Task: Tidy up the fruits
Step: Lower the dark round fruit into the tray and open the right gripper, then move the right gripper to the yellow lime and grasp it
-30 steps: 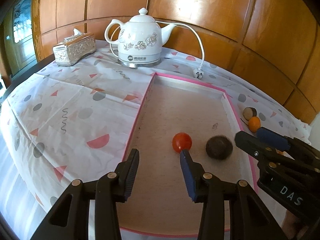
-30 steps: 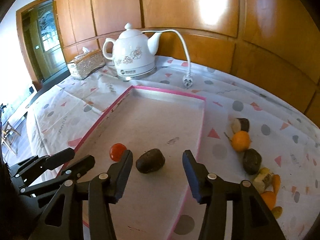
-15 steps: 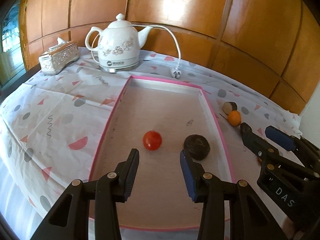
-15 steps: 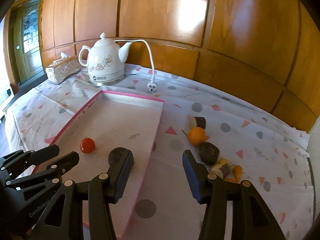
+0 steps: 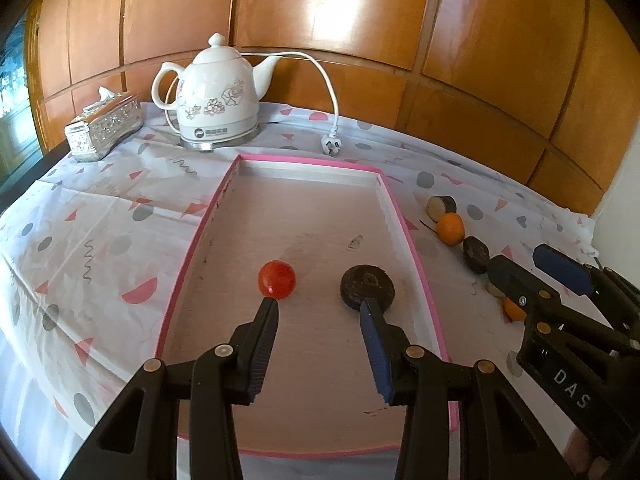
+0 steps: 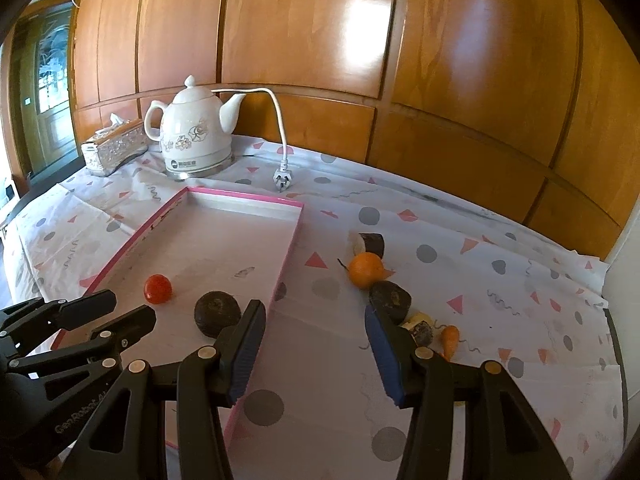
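A pink-rimmed tray (image 5: 394, 204) (image 6: 294, 232) holds a red tomato (image 5: 276, 279) (image 6: 158, 289) and a dark round fruit (image 5: 367, 288) (image 6: 217, 313). My left gripper (image 5: 318, 310) is open and empty over the tray's near half, just short of both fruits. My right gripper (image 6: 314, 312) is open and empty over the cloth right of the tray; it also shows in the left wrist view (image 5: 538, 262). Beyond it lie an orange (image 6: 365, 270) (image 5: 450, 229), a dark fruit (image 6: 391, 299) (image 5: 475, 254), a cut dark piece (image 6: 368, 243) (image 5: 441, 207), a small carrot (image 6: 450, 337) and other bits.
A white kettle (image 5: 214, 96) (image 6: 196, 136) with its cord and plug (image 5: 332, 145) (image 6: 282, 178) stands behind the tray. A silver tissue box (image 5: 104, 126) (image 6: 114, 147) is at the back left. Wood panelling closes the back; the table edge runs along the left.
My right gripper has swung right, off the tray and toward the loose fruits on the cloth. My left gripper's view has shifted right and now centres on the tray. Both stay open.
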The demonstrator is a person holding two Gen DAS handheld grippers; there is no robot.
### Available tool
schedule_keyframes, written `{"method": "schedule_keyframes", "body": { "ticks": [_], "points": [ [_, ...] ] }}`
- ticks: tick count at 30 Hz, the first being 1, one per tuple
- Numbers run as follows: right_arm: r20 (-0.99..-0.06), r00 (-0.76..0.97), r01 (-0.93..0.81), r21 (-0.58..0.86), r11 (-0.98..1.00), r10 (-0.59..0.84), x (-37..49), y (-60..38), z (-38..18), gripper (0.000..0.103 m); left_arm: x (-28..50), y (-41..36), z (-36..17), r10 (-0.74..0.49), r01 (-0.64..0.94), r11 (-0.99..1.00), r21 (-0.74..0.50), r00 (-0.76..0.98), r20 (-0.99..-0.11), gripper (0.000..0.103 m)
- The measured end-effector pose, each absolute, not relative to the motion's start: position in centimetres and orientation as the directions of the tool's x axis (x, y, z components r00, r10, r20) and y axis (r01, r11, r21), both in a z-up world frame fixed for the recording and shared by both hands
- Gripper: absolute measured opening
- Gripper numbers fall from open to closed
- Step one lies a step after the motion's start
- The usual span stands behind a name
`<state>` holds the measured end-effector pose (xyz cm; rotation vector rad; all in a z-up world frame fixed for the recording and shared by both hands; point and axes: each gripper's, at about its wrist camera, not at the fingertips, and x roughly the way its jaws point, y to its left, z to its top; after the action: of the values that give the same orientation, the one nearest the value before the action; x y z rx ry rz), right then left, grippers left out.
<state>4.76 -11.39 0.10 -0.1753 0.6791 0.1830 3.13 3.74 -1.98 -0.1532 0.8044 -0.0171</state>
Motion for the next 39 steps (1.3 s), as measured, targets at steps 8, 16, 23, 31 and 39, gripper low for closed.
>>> {"method": "schedule_keyframes", "body": {
  "ticks": [8,16,23,31,39],
  "points": [
    [-0.636,0.766,-0.194,-0.086,0.977,0.096,4.8,-13.0,0.0,0.053,3.1,2.5,-1.9,-0.084,-0.011,0.992,-0.126,0.691,-0.718,0.043],
    [-0.644,0.761,-0.146,-0.053,0.988,0.077,4.9,-15.7,-0.5,0.053,3.3,0.5,-1.6,-0.097,0.044,0.995,-0.092,0.686,-0.722,0.043],
    [-0.674,0.738,-0.06,-0.006,0.998,0.04,4.7,-21.5,-1.9,0.053,3.6,-2.6,-1.1,-0.124,0.128,0.991,-0.049,0.687,-0.716,0.043],
    [-0.727,0.686,0.071,0.034,0.997,-0.024,4.0,-29.4,-3.9,0.052,3.8,-5.7,-0.9,-0.139,0.203,0.979,0.006,0.693,-0.707,0.043],
    [-0.739,0.673,0.132,0.093,0.987,-0.02,3.5,-33.0,-4.8,0.052,3.9,-7.8,-1.1,-0.15,0.251,0.967,0.037,0.685,-0.713,0.043]
  ]
}}
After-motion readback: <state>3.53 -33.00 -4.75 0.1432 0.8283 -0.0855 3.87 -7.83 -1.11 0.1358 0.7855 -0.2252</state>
